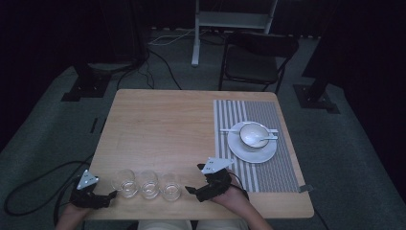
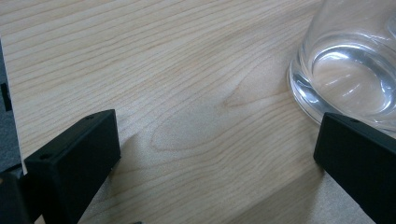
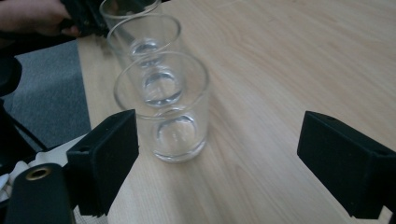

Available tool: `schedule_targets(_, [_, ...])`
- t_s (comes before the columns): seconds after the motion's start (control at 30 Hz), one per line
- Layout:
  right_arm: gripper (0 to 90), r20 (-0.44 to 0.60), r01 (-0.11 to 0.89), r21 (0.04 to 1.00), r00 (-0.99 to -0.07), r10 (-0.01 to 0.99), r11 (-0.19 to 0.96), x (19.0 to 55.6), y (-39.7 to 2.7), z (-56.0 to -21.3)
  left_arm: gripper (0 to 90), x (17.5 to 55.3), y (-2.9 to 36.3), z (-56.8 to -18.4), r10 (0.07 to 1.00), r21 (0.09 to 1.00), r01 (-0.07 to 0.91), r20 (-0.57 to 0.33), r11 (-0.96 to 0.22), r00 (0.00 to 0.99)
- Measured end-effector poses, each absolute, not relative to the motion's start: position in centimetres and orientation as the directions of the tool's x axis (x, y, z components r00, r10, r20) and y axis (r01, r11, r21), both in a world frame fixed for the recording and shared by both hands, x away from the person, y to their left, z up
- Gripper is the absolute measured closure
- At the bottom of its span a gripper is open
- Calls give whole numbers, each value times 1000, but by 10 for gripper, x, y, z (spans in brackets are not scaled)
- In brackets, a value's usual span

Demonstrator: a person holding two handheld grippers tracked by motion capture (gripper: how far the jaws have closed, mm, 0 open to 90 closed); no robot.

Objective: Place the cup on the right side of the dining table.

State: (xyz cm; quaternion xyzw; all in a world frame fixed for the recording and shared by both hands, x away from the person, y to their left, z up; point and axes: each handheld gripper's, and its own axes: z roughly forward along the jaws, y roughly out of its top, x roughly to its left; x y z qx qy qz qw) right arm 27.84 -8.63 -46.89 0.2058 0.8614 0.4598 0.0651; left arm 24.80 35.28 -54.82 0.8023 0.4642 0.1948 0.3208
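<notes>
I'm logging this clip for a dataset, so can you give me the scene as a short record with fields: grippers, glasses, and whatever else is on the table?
left gripper: jaws open, at the left end of the row, by the left glass
right gripper: jaws open, beside the right glass, not closed on it
glasses: three clear, empty, upright, in a row near the table's front edge; middle glass
table: light wood
placemat: striped, on the right side
plate: white, on the placemat
bowl: white, on the plate, with a spoon in it

Striped placemat [image 1: 268,158] on the desk's [image 1: 163,129] right side, carrying a white plate [image 1: 252,152]. On the plate: white bowl [image 1: 253,132] with spoon [image 1: 265,138]. Beyond the desk: black chair [image 1: 253,60].
</notes>
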Motion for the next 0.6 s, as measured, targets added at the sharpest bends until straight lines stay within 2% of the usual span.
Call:
schedule_targets(0.37, [120, 98, 286, 787, -933, 346, 547, 275, -55, -495, 8, 248, 353, -548, 868, 695, 618, 16, -366, 496])
schedule_targets(0.6, [120, 101, 291, 773, -934, 343, 564, 277, -40, -506, 7, 248, 353, -548, 867, 696, 617, 15, -367, 498])
